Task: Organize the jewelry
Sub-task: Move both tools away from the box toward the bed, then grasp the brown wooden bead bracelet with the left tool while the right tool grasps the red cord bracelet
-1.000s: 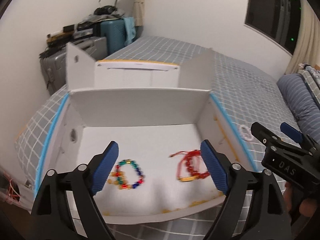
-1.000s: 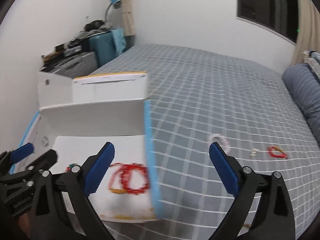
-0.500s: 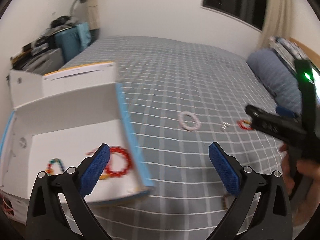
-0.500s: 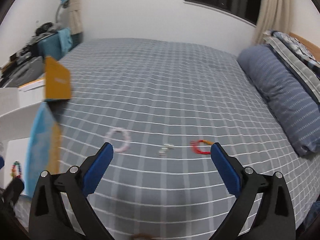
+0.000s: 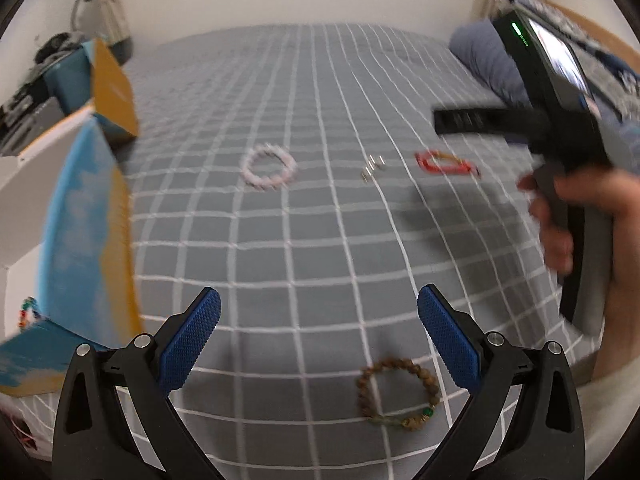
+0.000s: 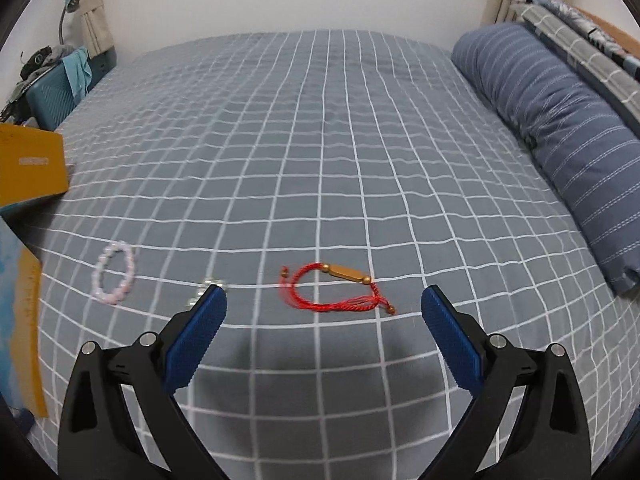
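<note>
Each camera sits on its gripper and looks forward and down between two blue-padded fingers at the checked bedspread [image 6: 320, 128] from close range. Both views share the pink bracelet [image 5: 270, 166], the red cord bracelet [image 6: 332, 290] and the box edge [image 5: 86, 236]. The left view also takes in the right gripper [image 5: 460, 121].

On the bed [image 6: 320, 120] the loose pieces lie in a rough row: a bead ring [image 6: 114, 274] nearest the box [image 5: 86, 216] at the left edge, small clasps [image 5: 373, 167] to its right, then a cord bracelet [image 6: 336, 290] further right. A wooden bracelet [image 5: 396, 392] lies apart, nearer the foot. One bead bracelet [image 5: 28, 312] sits inside the box. A bolster [image 6: 560, 132] runs along the right side, folded bedding [image 6: 580, 36] behind it.
</note>
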A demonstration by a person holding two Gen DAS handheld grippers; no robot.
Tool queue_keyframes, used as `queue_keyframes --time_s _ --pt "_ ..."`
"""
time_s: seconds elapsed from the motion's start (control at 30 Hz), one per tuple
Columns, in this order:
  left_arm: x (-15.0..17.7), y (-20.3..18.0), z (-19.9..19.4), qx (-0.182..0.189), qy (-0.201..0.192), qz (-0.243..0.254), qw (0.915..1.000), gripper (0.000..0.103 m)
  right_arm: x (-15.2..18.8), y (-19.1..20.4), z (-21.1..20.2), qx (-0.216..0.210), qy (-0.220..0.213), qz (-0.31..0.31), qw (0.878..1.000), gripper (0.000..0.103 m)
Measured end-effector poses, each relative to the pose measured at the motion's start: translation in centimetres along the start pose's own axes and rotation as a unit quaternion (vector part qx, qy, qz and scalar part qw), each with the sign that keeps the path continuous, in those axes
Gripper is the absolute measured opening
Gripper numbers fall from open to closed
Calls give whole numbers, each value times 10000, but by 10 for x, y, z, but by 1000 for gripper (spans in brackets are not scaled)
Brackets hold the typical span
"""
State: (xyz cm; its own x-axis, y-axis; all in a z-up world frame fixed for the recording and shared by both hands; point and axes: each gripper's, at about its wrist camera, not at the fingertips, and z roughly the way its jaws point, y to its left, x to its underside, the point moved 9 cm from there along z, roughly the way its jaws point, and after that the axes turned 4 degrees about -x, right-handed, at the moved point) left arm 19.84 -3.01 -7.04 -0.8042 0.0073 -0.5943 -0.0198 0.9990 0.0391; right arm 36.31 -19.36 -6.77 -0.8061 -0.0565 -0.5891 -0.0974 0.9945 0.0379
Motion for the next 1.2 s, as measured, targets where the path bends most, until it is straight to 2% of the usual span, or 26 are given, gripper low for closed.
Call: queue_keyframes --time_s 0.2,0.33,0.47,0.73,0.9,1.07,1.2 --pt "30 -17 22 -38 315 144 9994 97 -2 -10 24 -60 210 61 9997 94" --pt "51 -25 28 90 490 165 9986 97 -1 -9 35 -150 338 98 9993 94" --pt "64 -29 35 22 501 241 9985 97 1 -6 47 -147 435 127 9989 94" --pt "69 -31 29 -90 347 283 9990 97 3 1 66 -62 577 106 9983 94" --pt "65 -28 19 63 323 177 9993 97 5 -1 72 27 613 78 9981 93" --pt "72 -36 21 130 381 286 9988 97 7 -2 77 90 640 48 9979 90" --pt "76 -38 26 62 355 355 9987 97 4 -3 79 81 651 44 9978 79"
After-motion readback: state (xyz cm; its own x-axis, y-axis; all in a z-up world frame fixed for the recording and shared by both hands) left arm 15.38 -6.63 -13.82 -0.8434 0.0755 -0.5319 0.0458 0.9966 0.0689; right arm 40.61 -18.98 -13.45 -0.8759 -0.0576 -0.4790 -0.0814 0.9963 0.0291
